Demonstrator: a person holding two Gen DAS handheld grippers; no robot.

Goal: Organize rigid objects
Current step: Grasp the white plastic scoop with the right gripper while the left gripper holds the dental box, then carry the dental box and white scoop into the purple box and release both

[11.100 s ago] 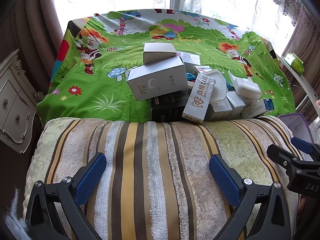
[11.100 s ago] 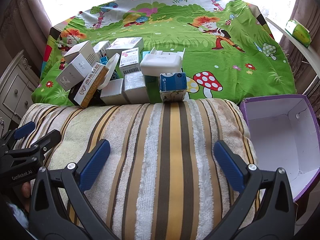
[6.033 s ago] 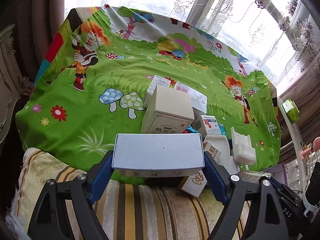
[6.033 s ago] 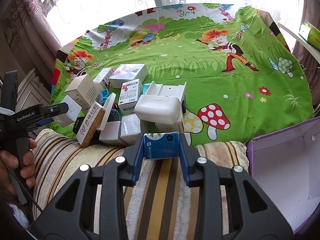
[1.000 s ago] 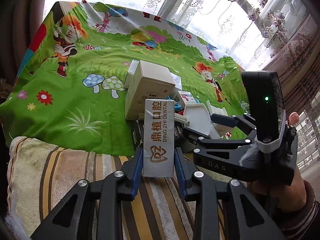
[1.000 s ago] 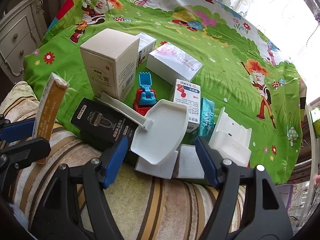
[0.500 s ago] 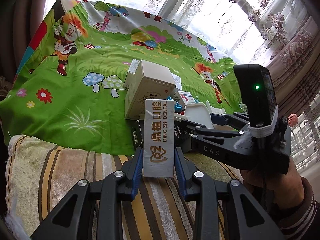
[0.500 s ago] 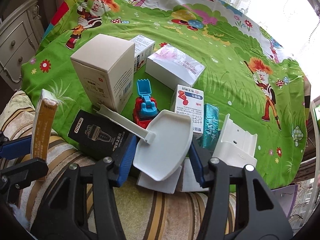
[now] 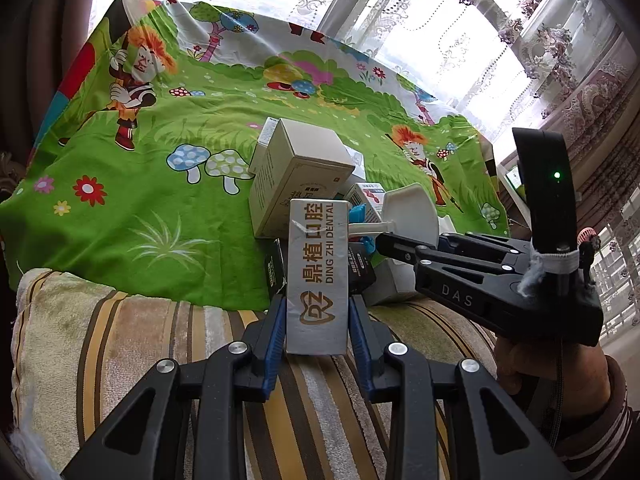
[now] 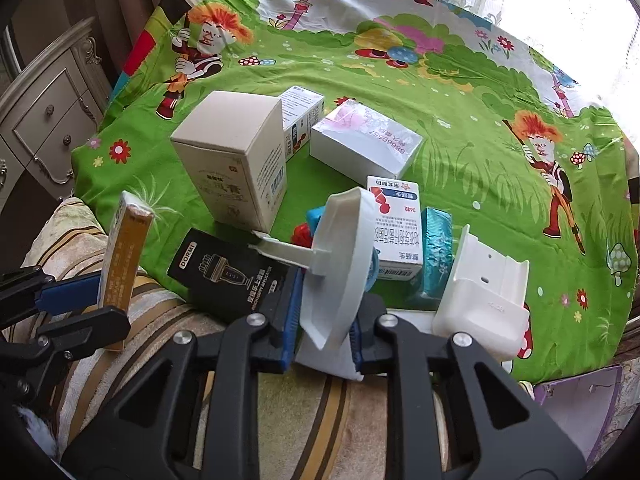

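White moulded plastic, shaped as a shallow scoop with a flat handle (image 10: 340,264), stands on edge between the jaws of your right gripper (image 10: 324,320), which have just been closing and now clench its thin pan above the striped towel cushion (image 10: 280,408). Its handle juts left over the black DORMI carton (image 10: 228,272). Judged by its look, the scoop is light, stiff and smooth, so it may pivot or slip; a hold across the pan near the handle root should steady it. Your left gripper (image 9: 316,328) grasps the tall white DING ZHI DENTAL carton (image 9: 318,276) by its narrow sides, upright, near the cushion's far edge. Thin card of that kind probably dents if squeezed hard. Remaining boxes cluster on the green cartoon bedsheet (image 10: 460,112), and the purple open box (image 10: 576,412) waits at lower right.
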